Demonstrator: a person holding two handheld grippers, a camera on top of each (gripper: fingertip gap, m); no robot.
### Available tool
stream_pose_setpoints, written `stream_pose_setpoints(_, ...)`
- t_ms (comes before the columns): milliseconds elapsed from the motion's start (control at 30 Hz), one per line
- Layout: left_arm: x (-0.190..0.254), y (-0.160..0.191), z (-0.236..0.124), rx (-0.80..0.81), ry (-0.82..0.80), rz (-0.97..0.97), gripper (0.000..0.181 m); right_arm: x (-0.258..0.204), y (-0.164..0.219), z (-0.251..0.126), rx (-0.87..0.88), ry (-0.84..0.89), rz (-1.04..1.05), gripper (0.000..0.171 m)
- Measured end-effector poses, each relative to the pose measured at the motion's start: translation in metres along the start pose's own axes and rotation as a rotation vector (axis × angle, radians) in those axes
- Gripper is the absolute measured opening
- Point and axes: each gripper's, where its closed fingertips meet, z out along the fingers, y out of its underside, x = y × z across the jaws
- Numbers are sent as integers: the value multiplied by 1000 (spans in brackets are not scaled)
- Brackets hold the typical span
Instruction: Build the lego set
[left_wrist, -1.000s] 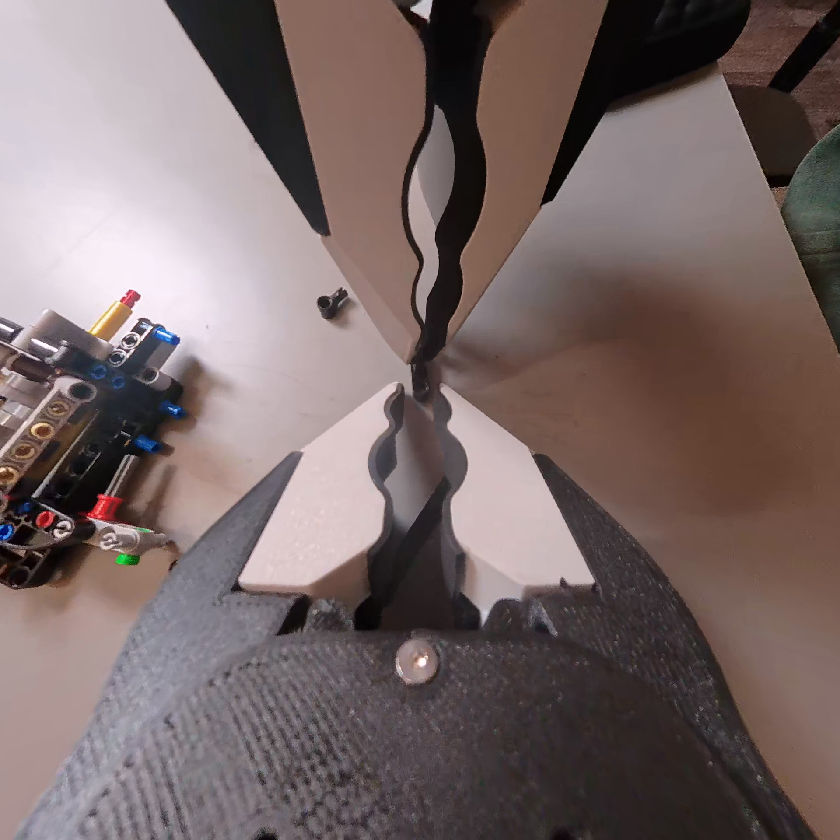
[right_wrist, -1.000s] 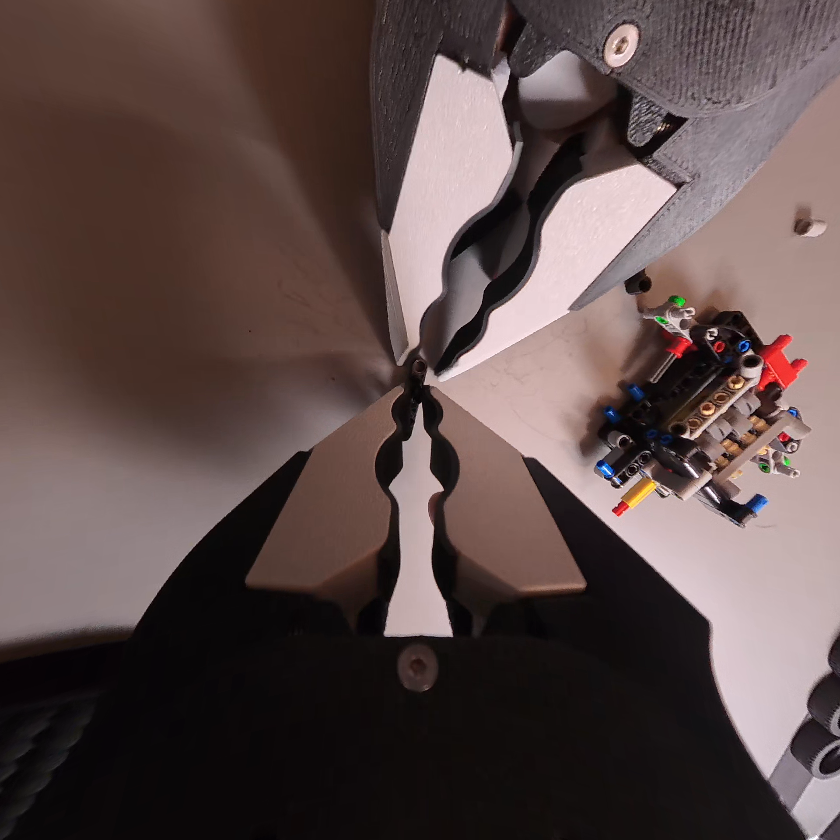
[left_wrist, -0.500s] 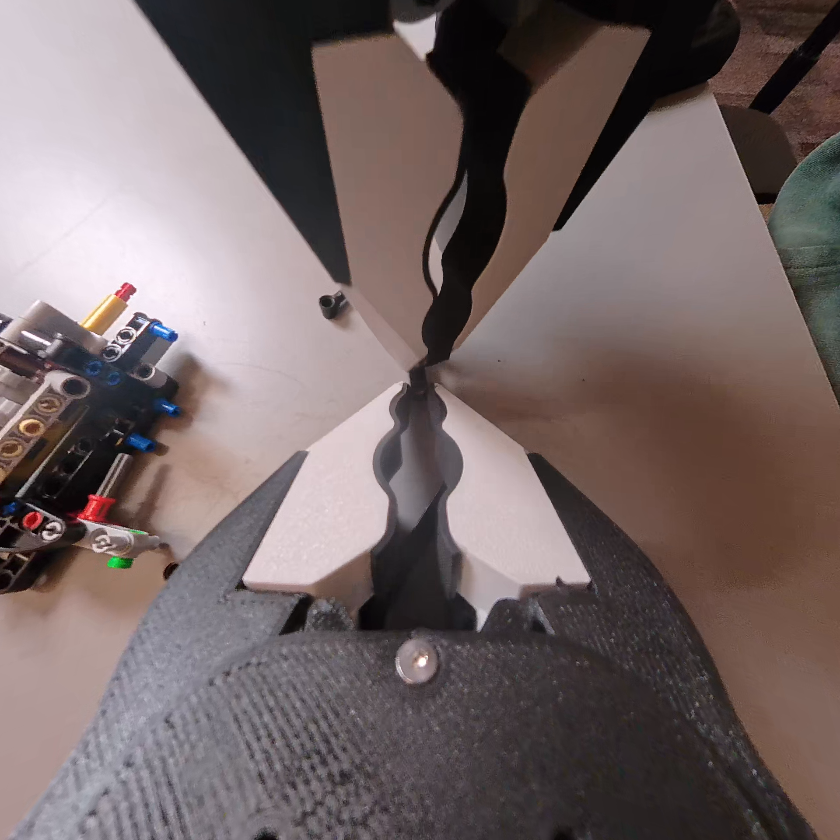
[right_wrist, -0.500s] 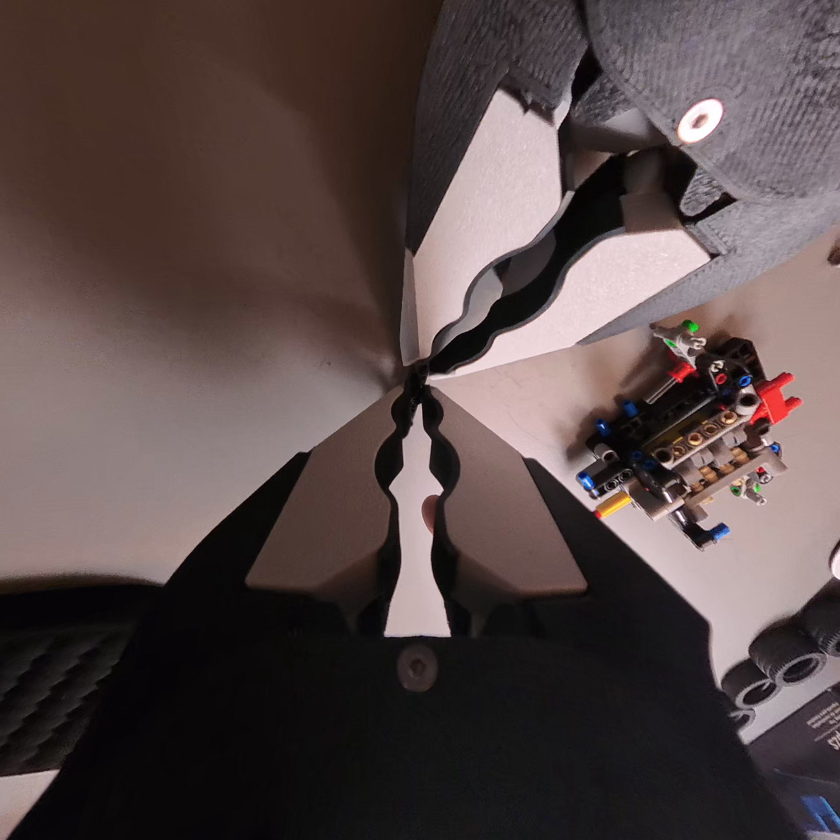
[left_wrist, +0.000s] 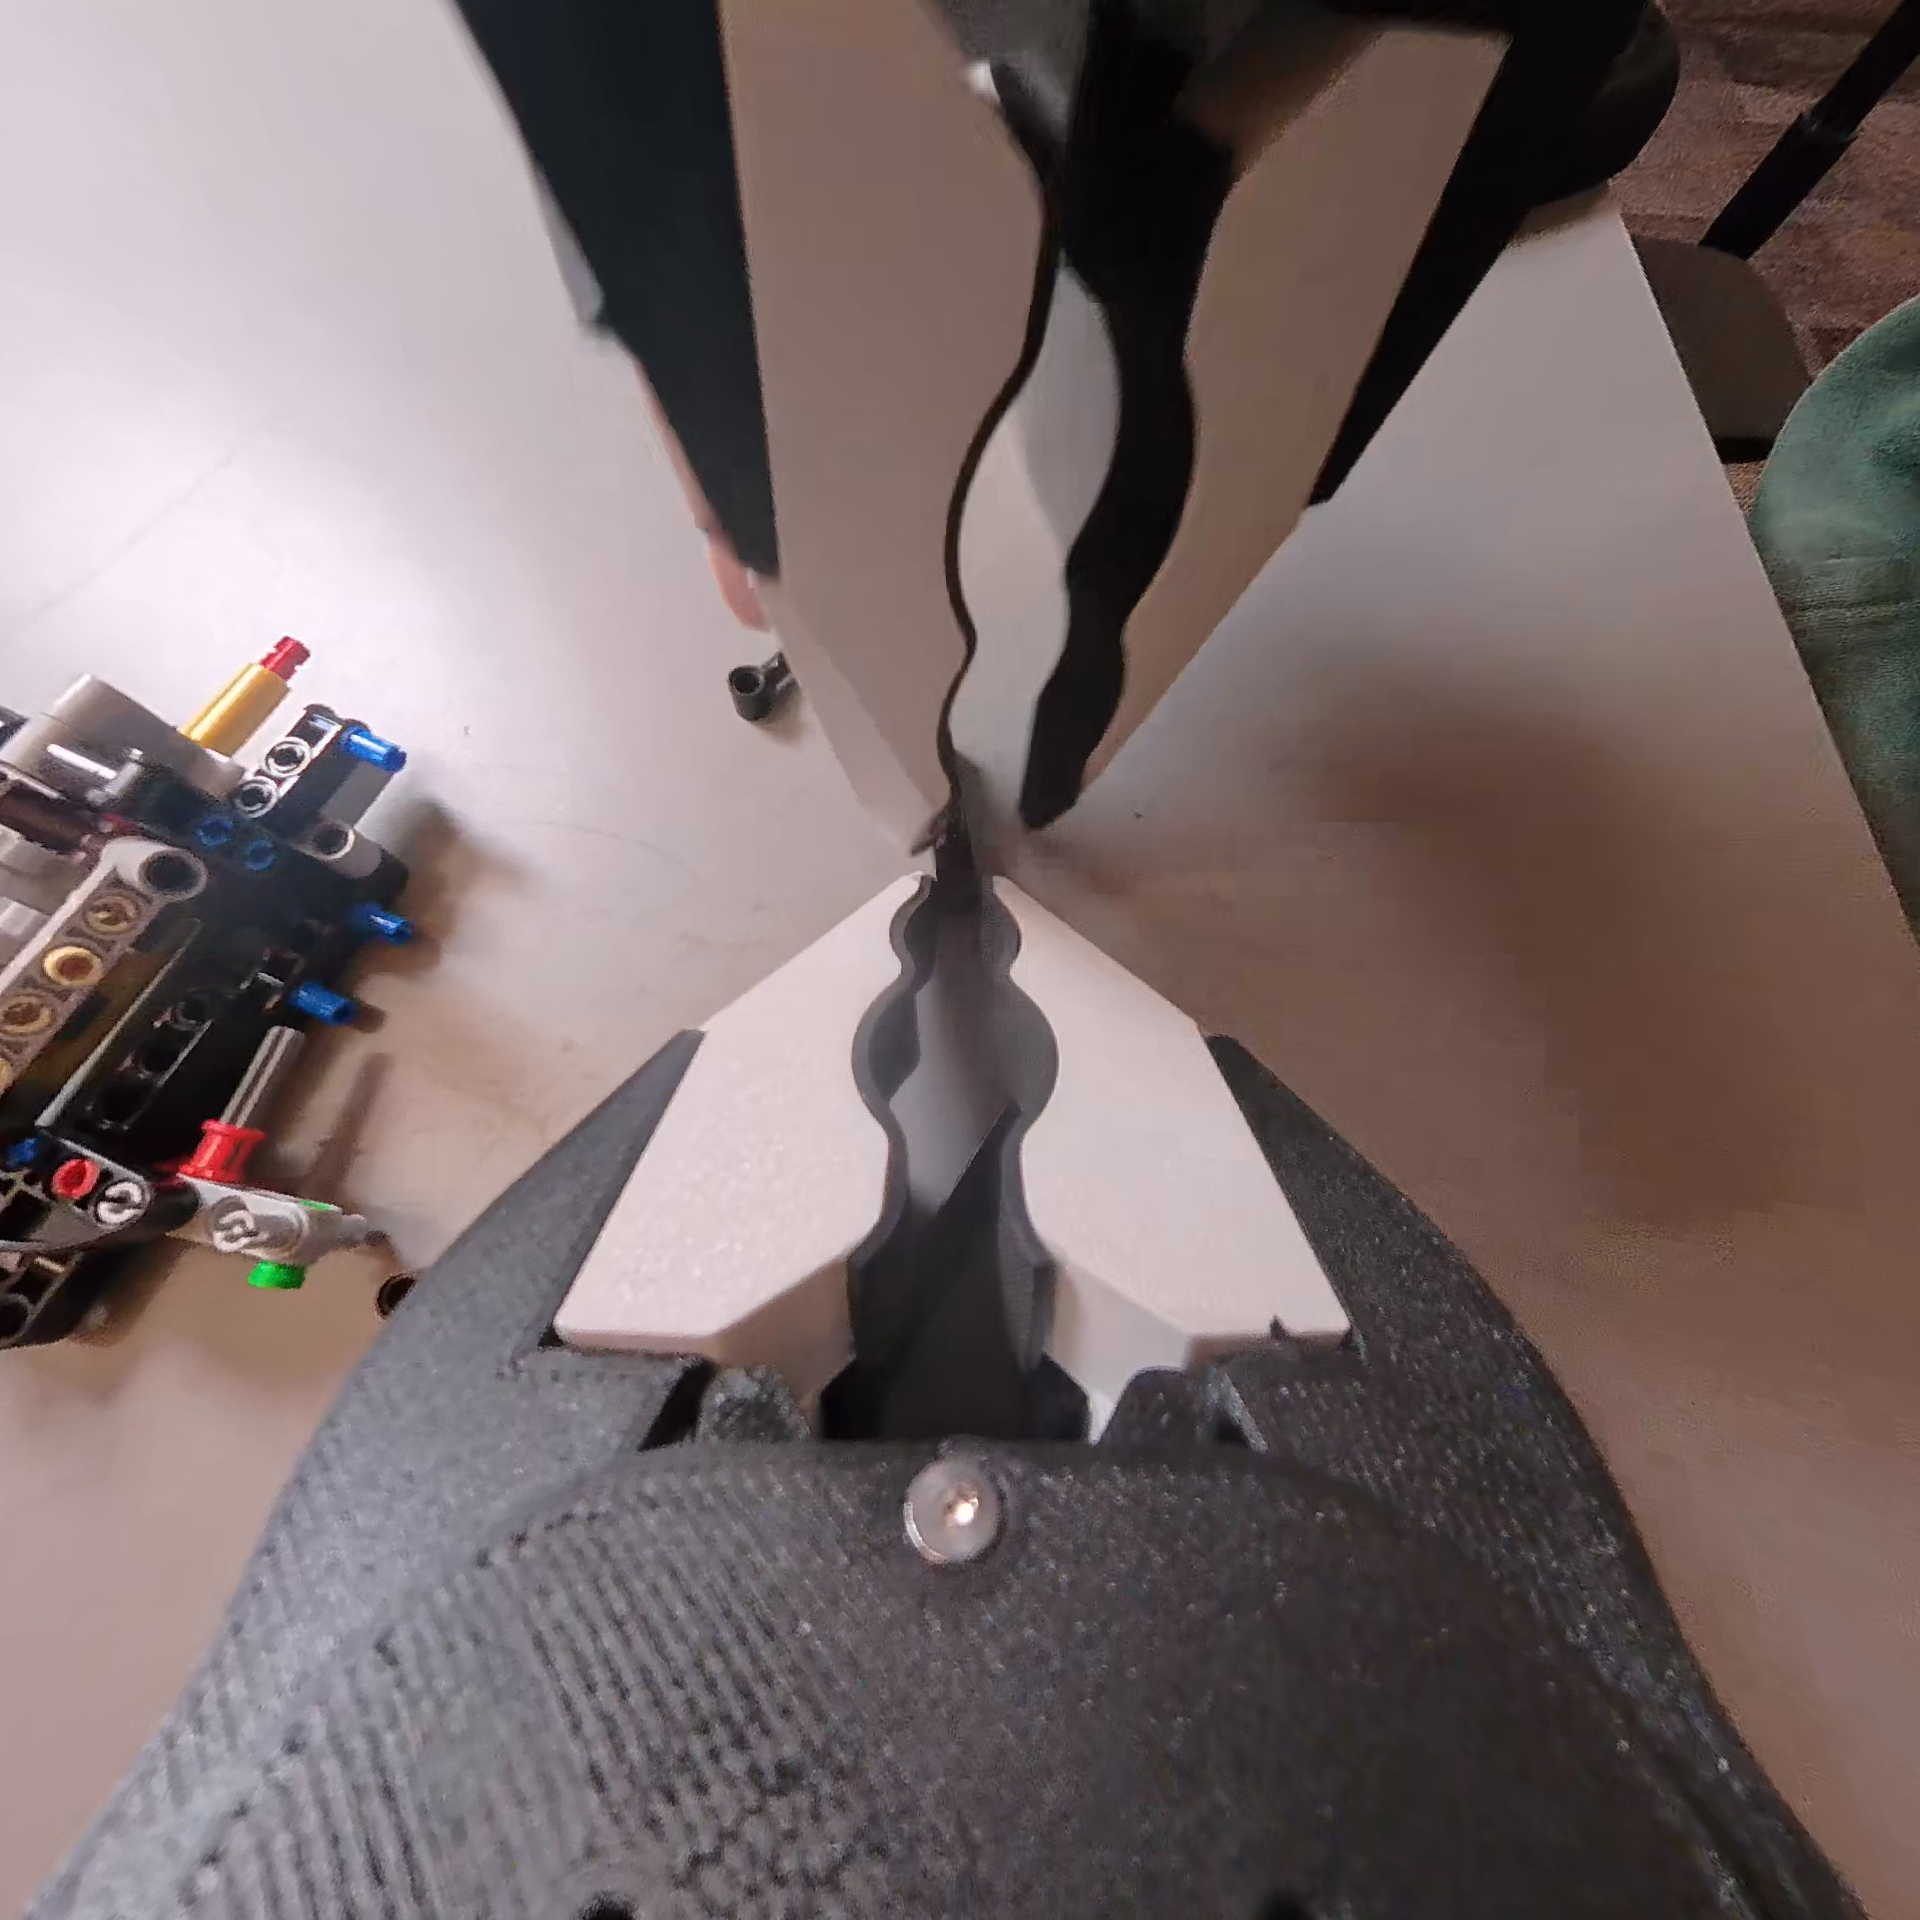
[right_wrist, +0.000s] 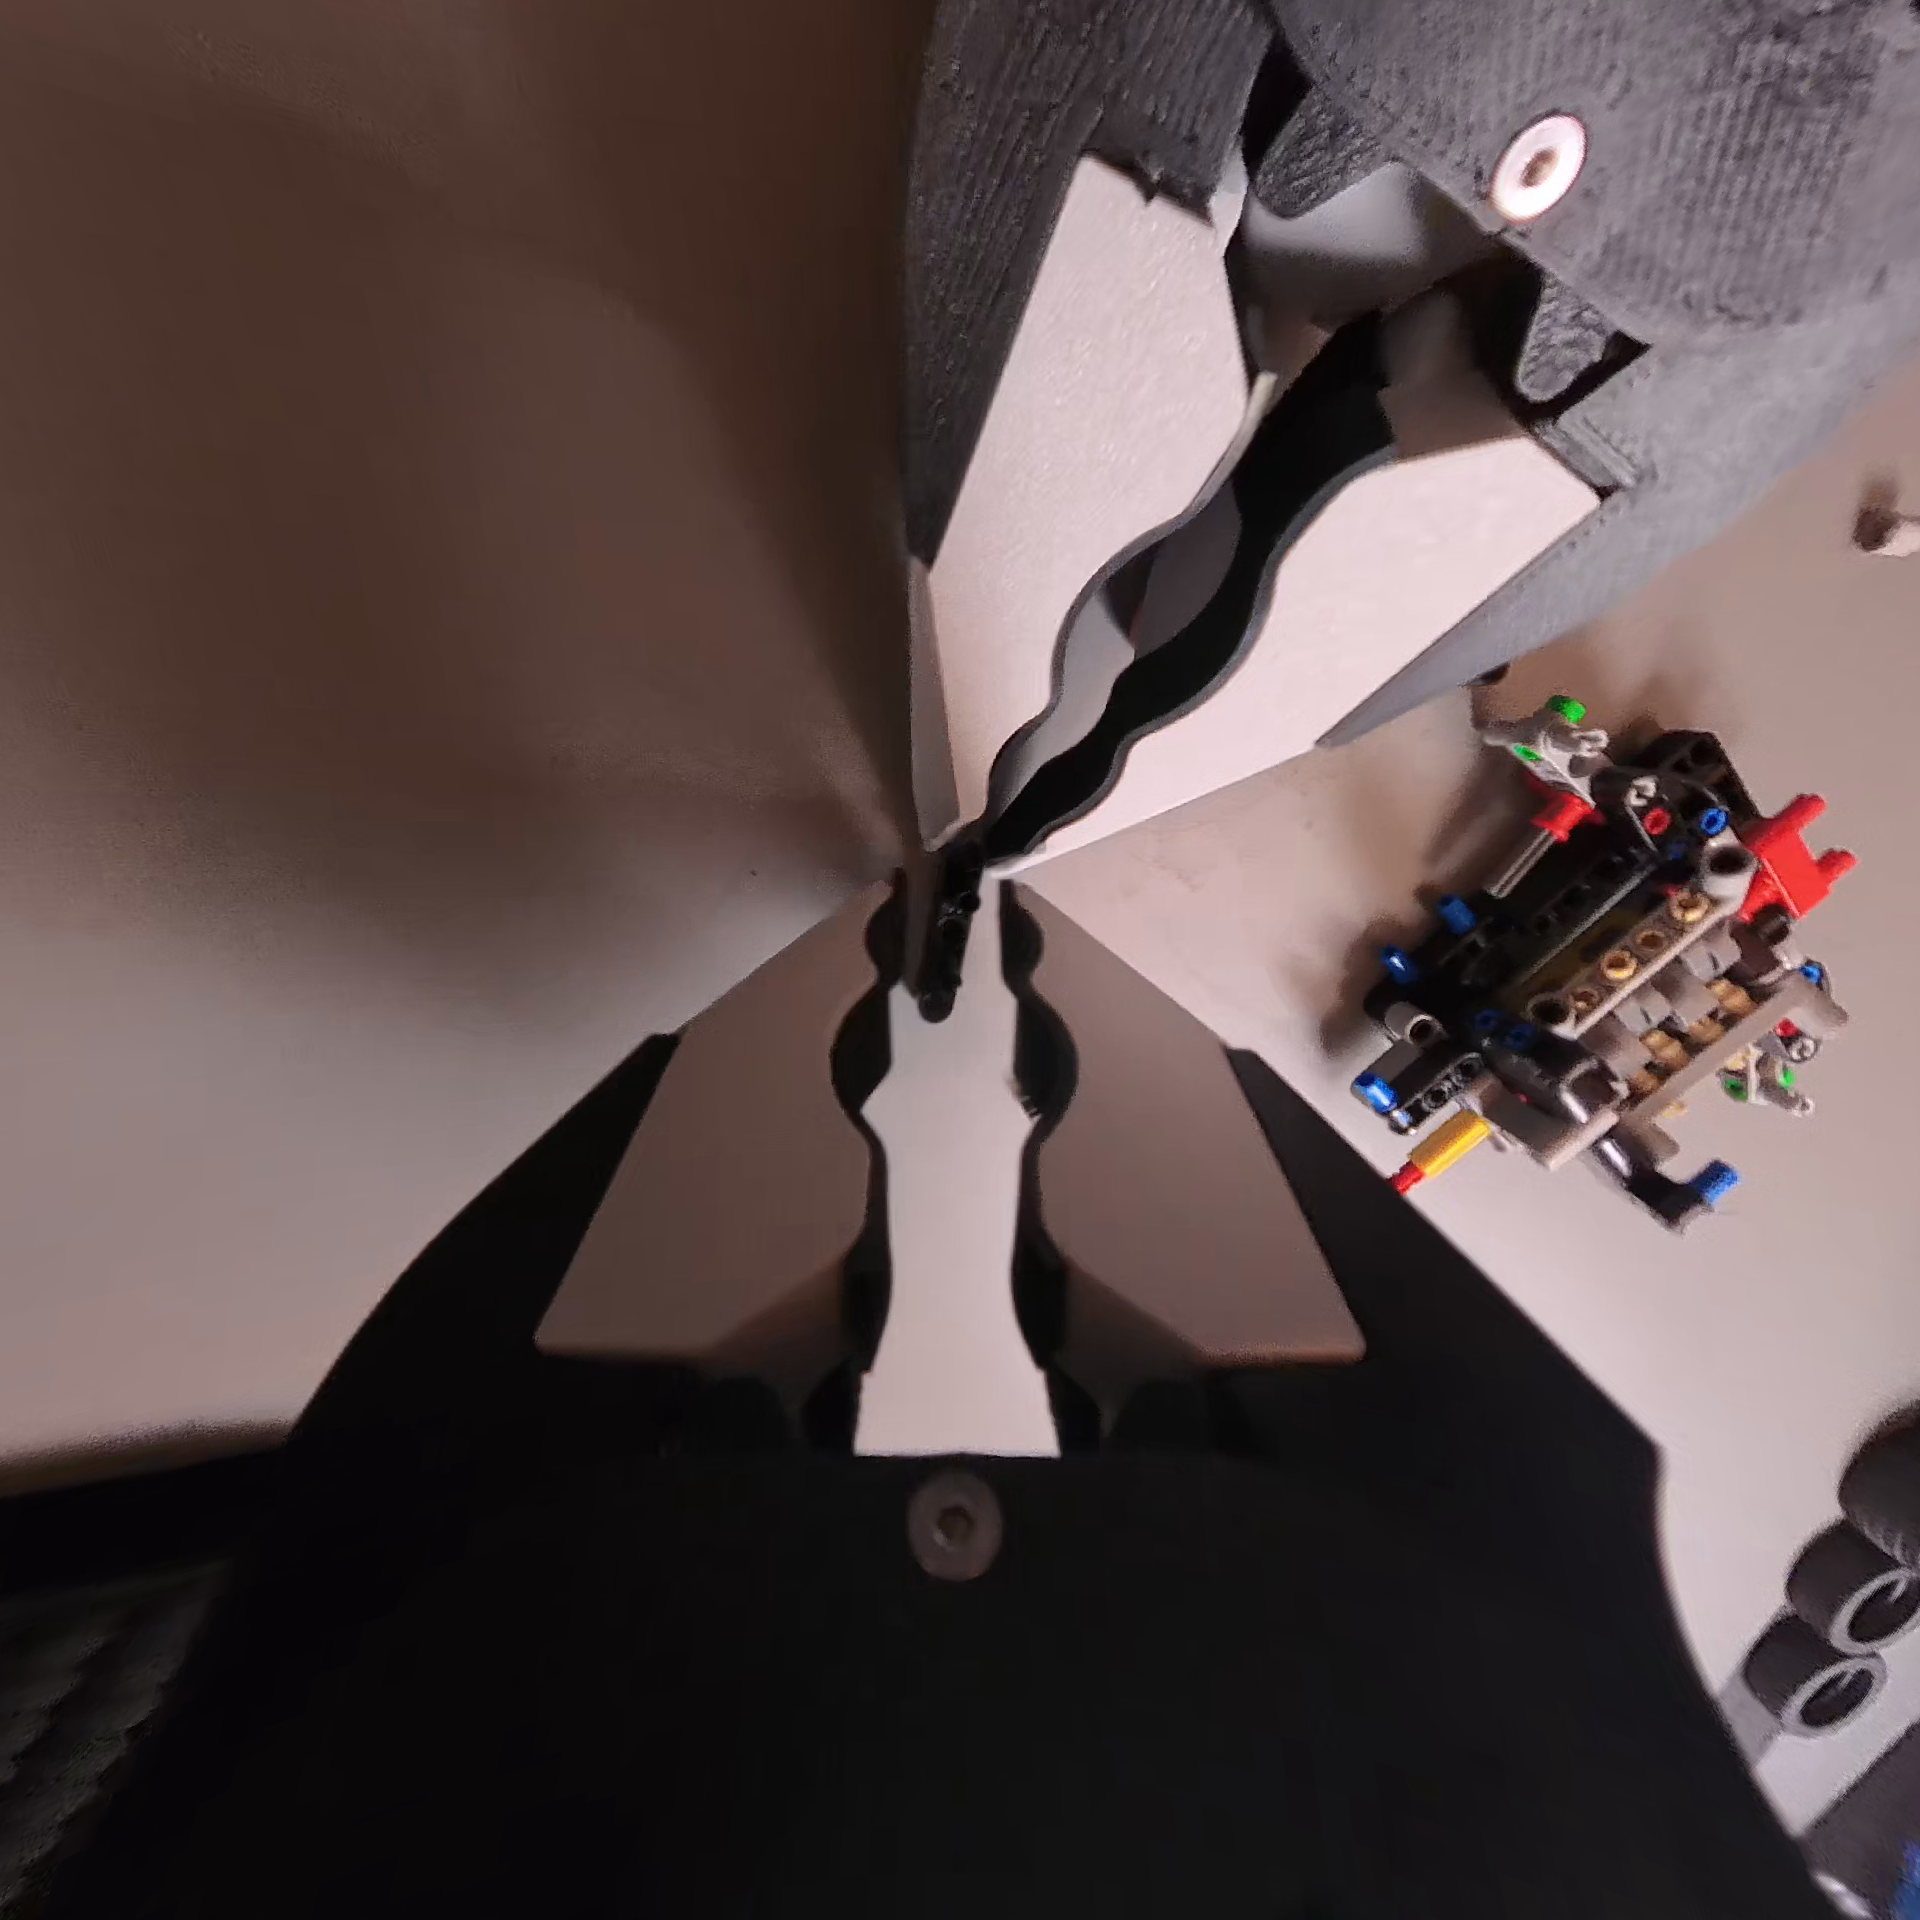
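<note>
In the left wrist view our left claw (left_wrist: 958, 883) is nearest, its pale fingers drawn together at the tips around a small black piece (left_wrist: 951, 847); most of that piece is hidden between the pads, so we cannot make out its shape here. Tip to tip with it comes the right claw (left_wrist: 982, 816), its fingers parted by a narrow gap; whether either pad touches the piece we cannot tell, the meeting point being dark and blurred. Just left of that claw a loose black connector (left_wrist: 762, 686) lies on the table (left_wrist: 312, 416). Farther left sits the half-built model (left_wrist: 156, 987), cut off by the frame edge, with blue pins and a yellow-and-red axle sticking out. At the far right a green cloth (left_wrist: 1860, 675) is only partly in view.

In the right wrist view the right claw (right_wrist: 951, 904) stands a little open, and the black piece (right_wrist: 954, 930) shows as a short studded bar lying against the left pad, apart from the right one. Its far end vanishes into the left claw (right_wrist: 971, 847), closed on it just beyond. Off to the right the model (right_wrist: 1621, 966) rests on the table (right_wrist: 1299, 894), well apart from both claws. At the lower right edge dark wheels (right_wrist: 1849, 1631) are blurred and cropped
</note>
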Motion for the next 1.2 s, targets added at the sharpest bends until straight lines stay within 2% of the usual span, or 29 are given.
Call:
stream_pose_setpoints(67,-1,0,0,0,0,-5,6,-3,-2,-8,55,43,21,26)
stream_pose_setpoints(167,-1,0,0,1,0,-13,6,-5,-4,-16,109,166,10,27)
stream_pose_setpoints(333,-1,0,0,0,-3,-11,6,-7,-4,-10,138,300,-4,27)
stream_pose_setpoints(567,-2,0,0,-1,-11,-9,6,-4,0,-2,121,322,-11,20)
stream_pose_setpoints(833,-2,0,0,-1,-12,-6,6,-4,2,0,68,316,-33,21)
stream_pose_setpoints(933,-2,0,0,-1,-17,-4,6,-1,0,-1,144,315,27,16)
stream_pose_setpoints(1033,-2,0,-1,1,-19,-10,6,-3,-1,-4,259,289,156,32)
stream_pose_setpoints(1200,-1,0,-1,4,-16,4,5,3,15,-19,346,349,280,33)
